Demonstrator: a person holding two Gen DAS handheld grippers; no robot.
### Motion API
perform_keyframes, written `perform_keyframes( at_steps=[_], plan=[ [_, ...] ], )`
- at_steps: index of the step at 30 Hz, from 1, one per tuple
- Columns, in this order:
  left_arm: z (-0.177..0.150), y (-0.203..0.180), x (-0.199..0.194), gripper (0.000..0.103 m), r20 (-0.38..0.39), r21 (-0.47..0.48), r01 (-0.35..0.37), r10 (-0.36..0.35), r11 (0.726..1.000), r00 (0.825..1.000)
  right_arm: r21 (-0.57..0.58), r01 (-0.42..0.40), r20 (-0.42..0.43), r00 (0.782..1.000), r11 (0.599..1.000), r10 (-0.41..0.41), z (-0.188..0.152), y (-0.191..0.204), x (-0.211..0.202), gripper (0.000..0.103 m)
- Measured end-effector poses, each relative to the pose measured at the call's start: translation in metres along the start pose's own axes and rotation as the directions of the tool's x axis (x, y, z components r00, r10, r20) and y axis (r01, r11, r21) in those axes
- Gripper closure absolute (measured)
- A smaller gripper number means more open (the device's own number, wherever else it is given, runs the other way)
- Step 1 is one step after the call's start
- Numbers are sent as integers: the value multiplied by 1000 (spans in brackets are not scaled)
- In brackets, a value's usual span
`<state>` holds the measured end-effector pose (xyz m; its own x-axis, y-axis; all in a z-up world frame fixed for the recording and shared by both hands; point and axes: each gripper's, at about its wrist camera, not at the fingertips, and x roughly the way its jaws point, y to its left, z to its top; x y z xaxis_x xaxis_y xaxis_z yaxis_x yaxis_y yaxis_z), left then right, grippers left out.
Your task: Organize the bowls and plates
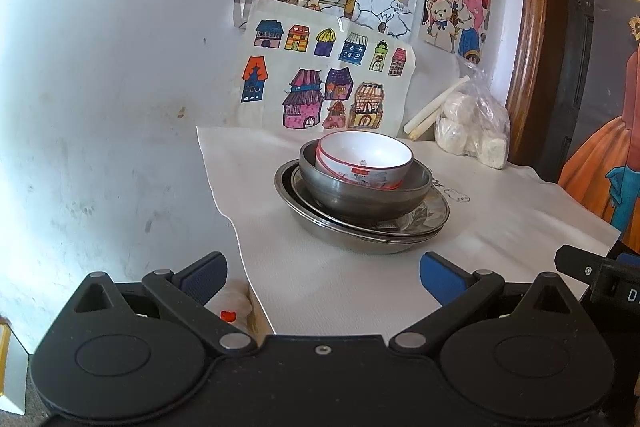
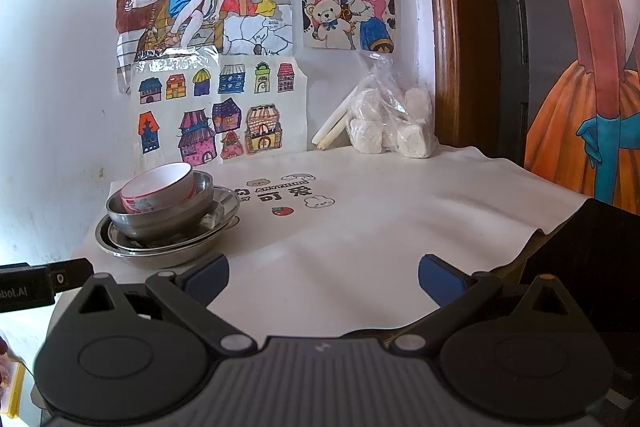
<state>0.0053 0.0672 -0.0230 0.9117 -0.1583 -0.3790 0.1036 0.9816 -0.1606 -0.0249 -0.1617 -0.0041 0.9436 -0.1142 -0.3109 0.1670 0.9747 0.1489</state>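
Wall at left: plain white wall (image 1: 100,75), scuffed and smudged low down.
Left gripper (image 1: 323,277): held low at the near edge of the table, blue-padded fingers (image 1: 204,277) spread wide apart, nothing between them.
Stack of dishes: sits toward the left side of the table, ahead of the left gripper and well clear of it. At the bottom is a steel plate (image 1: 360,241); a second, shallower steel plate (image 1: 434,209) lies in it; a dark metal bowl (image 1: 360,193) stands on that; a white ceramic bowl (image 1: 366,157) with a red band rests inside the metal bowl, tilted.
Table cover: a white cloth (image 2: 360,235) with small printed cartoons and lettering, rumpled toward the right edge.
Drawings: coloured children's pictures (image 2: 208,107) taped to the wall behind the stack.
Right gripper (image 2: 323,279): over the bare middle of the cloth, fingers likewise wide apart and empty, to the right of the stack.
Back right corner: a clear plastic bag (image 2: 392,123) of white lumps, with pale sticks (image 2: 332,129) leaning just beside it.
Far right: a wooden frame (image 2: 444,27).
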Motion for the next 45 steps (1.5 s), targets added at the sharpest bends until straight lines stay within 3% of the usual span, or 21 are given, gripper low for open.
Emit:
perform_keyframes(
  at_steps=[45],
  plan=[
    [1, 0, 0, 1, -16, -13, -4, 4, 1000, 1000, 2, 3, -7, 1000, 1000, -3, 0, -2, 3, 0]
  ],
)
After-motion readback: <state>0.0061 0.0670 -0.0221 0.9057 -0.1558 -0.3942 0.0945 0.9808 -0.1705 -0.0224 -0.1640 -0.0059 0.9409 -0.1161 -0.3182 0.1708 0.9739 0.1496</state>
